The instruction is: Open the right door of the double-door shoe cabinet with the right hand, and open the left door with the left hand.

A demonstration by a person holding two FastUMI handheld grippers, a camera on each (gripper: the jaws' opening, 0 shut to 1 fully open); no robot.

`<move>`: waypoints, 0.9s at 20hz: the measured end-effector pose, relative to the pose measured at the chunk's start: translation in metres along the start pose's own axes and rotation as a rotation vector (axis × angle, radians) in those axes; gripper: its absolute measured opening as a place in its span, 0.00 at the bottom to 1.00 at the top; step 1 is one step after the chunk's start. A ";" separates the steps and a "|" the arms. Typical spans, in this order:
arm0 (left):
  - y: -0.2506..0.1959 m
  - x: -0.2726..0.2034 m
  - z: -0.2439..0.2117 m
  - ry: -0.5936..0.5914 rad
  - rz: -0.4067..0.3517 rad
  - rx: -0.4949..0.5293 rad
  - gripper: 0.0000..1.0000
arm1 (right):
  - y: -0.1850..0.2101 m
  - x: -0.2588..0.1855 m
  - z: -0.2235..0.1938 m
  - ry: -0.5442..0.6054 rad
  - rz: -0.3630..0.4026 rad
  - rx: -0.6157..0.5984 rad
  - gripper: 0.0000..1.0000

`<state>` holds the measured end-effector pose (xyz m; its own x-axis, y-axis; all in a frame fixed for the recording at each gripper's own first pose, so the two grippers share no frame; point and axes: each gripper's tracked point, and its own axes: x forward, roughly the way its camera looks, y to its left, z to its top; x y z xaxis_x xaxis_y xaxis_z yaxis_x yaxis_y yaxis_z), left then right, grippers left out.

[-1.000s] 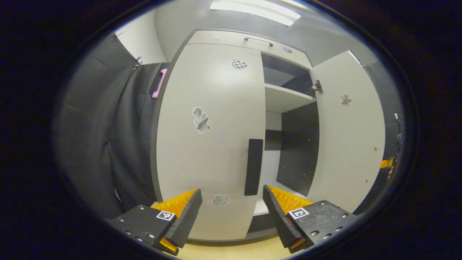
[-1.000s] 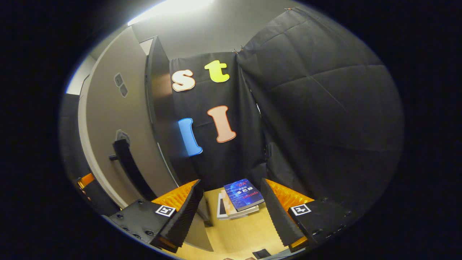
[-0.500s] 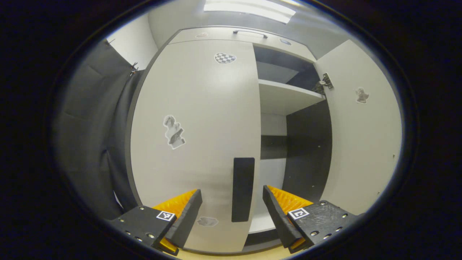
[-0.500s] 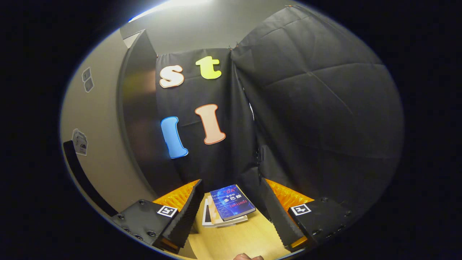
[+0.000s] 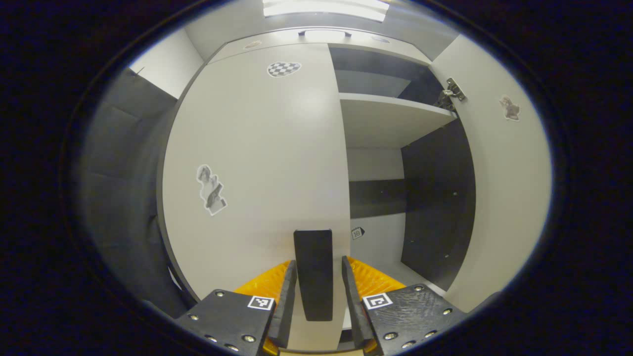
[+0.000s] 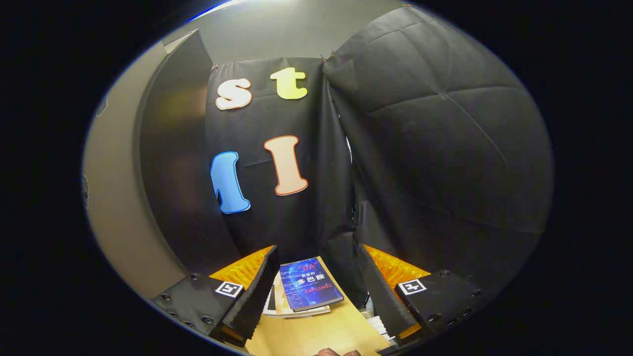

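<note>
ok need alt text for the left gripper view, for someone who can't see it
The left gripper has its two fingers on either side of the dark vertical handle on the closed left door of a pale shoe cabinet. To the right, the right door stands swung open, showing a bare shelf and dark inner walls.
</note>
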<state>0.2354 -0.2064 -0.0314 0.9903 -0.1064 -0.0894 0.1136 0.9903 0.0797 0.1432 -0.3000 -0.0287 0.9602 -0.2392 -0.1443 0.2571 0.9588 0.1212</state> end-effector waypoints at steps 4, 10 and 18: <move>0.008 0.000 -0.004 0.014 0.064 -0.029 0.34 | 0.003 0.018 0.007 -0.003 0.029 -0.009 0.92; 0.010 0.000 -0.005 0.014 0.099 -0.042 0.19 | 0.004 0.026 0.001 0.019 0.057 -0.013 0.92; 0.009 -0.005 -0.007 0.014 0.052 -0.085 0.05 | 0.002 0.012 0.001 0.005 0.033 0.020 0.98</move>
<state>0.2312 -0.1963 -0.0368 0.9934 -0.0540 -0.1008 0.0543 0.9985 0.0000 0.1556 -0.3008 -0.0294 0.9675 -0.2069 -0.1452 0.2277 0.9628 0.1456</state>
